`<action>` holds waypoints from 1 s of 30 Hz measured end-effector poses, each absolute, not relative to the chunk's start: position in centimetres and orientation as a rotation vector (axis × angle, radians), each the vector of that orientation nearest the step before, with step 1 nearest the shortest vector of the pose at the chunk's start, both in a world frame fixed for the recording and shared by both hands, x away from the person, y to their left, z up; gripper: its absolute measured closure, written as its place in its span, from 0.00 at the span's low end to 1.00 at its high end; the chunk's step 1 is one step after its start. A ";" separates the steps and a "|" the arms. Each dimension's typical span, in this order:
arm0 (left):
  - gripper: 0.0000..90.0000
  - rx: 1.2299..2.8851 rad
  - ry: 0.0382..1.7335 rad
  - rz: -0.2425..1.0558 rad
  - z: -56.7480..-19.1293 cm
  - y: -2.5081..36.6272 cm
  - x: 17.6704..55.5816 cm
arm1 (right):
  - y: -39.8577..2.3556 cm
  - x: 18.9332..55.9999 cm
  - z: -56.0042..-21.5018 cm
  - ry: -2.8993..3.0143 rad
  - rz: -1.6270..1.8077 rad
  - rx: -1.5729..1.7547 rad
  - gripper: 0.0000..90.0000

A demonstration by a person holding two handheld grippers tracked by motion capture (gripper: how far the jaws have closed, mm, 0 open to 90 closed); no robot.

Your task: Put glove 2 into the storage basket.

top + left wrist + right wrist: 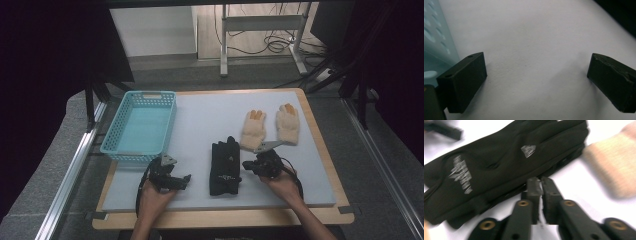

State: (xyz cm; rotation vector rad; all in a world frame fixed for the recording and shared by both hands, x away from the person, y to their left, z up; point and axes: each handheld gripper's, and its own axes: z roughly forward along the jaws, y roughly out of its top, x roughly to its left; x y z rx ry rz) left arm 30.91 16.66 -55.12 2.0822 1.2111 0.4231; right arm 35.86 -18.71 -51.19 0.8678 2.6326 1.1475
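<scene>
A pair of black gloves [224, 167] lies stacked on the pale mat near the front middle, white lettering on top [499, 165]. Two cream knit gloves with orange fingertips lie behind them, one [253, 129] to the left of the other [288, 123]. My right gripper [248, 165] is just right of the black gloves, its jaws pressed together with nothing between them [540, 181]. My left gripper [186, 179] rests left of the black gloves, jaws wide apart over bare mat [536, 70].
A light blue plastic basket [118, 129] stands at the back left of the mat, its wall close by the left gripper [436, 42]. The wooden table edge [225, 218] runs along the front. Metal rails flank the table.
</scene>
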 end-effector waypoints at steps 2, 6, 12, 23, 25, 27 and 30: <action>0.03 2.082 1.211 0.423 -55.1 16.7 30.9 | -18.7 35.2 -51.5 2.657 1.176 0.859 0.98; 0.03 2.081 1.212 0.423 -55.1 16.7 30.9 | -18.0 34.0 -52.0 2.688 1.191 0.821 0.98; 0.04 2.078 1.217 0.422 -55.1 16.7 30.9 | -16.5 33.5 -52.5 2.715 1.159 0.775 0.98; 0.06 2.089 1.204 0.424 -55.0 17.2 30.8 | -13.3 34.2 -53.1 2.707 1.177 0.773 0.97; 0.02 2.084 1.230 0.423 -55.1 17.5 30.8 | -12.6 34.5 -53.1 2.701 1.181 0.763 0.97; 0.02 2.088 1.240 0.436 -55.1 17.8 30.8 | -11.8 34.7 -53.2 2.698 1.176 0.764 0.97; 0.01 2.086 1.237 0.432 -55.1 18.0 30.8 | -10.8 35.0 -53.2 2.695 1.173 0.751 0.97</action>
